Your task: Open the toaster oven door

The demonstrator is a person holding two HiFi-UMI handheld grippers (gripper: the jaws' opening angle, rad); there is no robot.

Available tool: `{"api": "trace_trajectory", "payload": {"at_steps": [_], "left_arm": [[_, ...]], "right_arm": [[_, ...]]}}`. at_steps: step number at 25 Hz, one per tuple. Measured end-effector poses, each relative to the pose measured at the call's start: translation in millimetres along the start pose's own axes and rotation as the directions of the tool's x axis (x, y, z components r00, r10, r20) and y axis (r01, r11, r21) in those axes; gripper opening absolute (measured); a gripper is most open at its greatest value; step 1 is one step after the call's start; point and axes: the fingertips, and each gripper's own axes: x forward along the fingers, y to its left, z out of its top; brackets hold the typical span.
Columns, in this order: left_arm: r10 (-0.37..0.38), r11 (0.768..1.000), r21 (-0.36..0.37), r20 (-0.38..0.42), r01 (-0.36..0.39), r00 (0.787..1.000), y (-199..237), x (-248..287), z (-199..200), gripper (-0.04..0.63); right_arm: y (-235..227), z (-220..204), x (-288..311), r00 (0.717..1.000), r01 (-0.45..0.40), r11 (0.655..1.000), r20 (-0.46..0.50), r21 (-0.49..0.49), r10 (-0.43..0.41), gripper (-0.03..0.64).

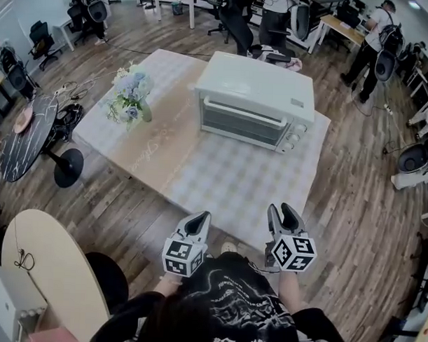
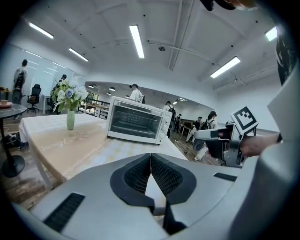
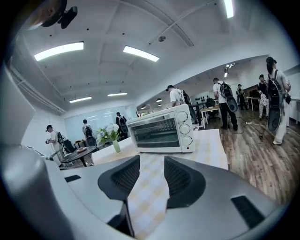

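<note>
The white toaster oven [image 1: 255, 105] stands on the far half of the checked tablecloth, its glass door [image 1: 242, 123] closed and three knobs at the door's right. It also shows in the left gripper view [image 2: 137, 120] and the right gripper view [image 3: 161, 130]. Both grippers hover over the table's near edge, well short of the oven. My left gripper [image 1: 198, 221] [image 2: 150, 157] is shut, its pads meeting at the tips with nothing between them. My right gripper [image 1: 282, 213] [image 3: 152, 161] is open, a clear gap between its pads, and it points at the oven.
A vase of pale flowers [image 1: 130, 94] stands at the left of the table [image 1: 220, 188]. A dark round table [image 1: 26, 136] and a beige one [image 1: 49, 266] stand at the left. Several people and office chairs are beyond the table.
</note>
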Motion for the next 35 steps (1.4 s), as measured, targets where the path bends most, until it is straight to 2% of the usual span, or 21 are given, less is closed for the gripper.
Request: {"api": "trace_trajectory", "payload": {"at_steps": [6, 12, 19, 25, 31, 35], "left_arm": [[0.03, 1.0, -0.006, 0.003, -0.03, 1.0, 25.8, 2.8, 5.9, 0.018], [0.059, 0.998, -0.01, 0.004, -0.059, 0.998, 31.6, 7.0, 3.3, 0.018], [0.096, 0.995, -0.016, 0.012, -0.095, 0.995, 34.2, 13.2, 15.4, 0.018], [0.134, 0.991, -0.024, 0.013, -0.134, 0.991, 38.2, 14.5, 14.6, 0.018], [0.18, 0.984, -0.025, 0.024, -0.179, 0.983, 43.3, 11.4, 16.6, 0.018], [0.212, 0.977, -0.029, 0.028, -0.212, 0.977, 46.3, 8.0, 17.0, 0.018]], "right_arm": [[2.0, 46.3, 38.3, 0.997, -0.008, 0.999, 0.073, -0.032, 0.011, 0.172], [-7.1, 88.4, 69.4, 0.992, -0.021, 0.999, 0.126, -0.05, 0.027, 0.172], [-33.0, 143.7, 101.6, 0.982, -0.002, 0.999, 0.187, 0.035, -0.004, 0.209], [-50.0, 165.0, 137.1, 0.985, -0.036, 0.987, 0.17, 0.16, 0.009, 0.212], [-55.3, 175.0, 175.2, 0.992, -0.062, 0.974, 0.125, 0.219, 0.035, 0.222], [-61.6, 173.3, 198.2, 0.997, -0.05, 0.959, 0.069, 0.279, 0.032, 0.223]]}}
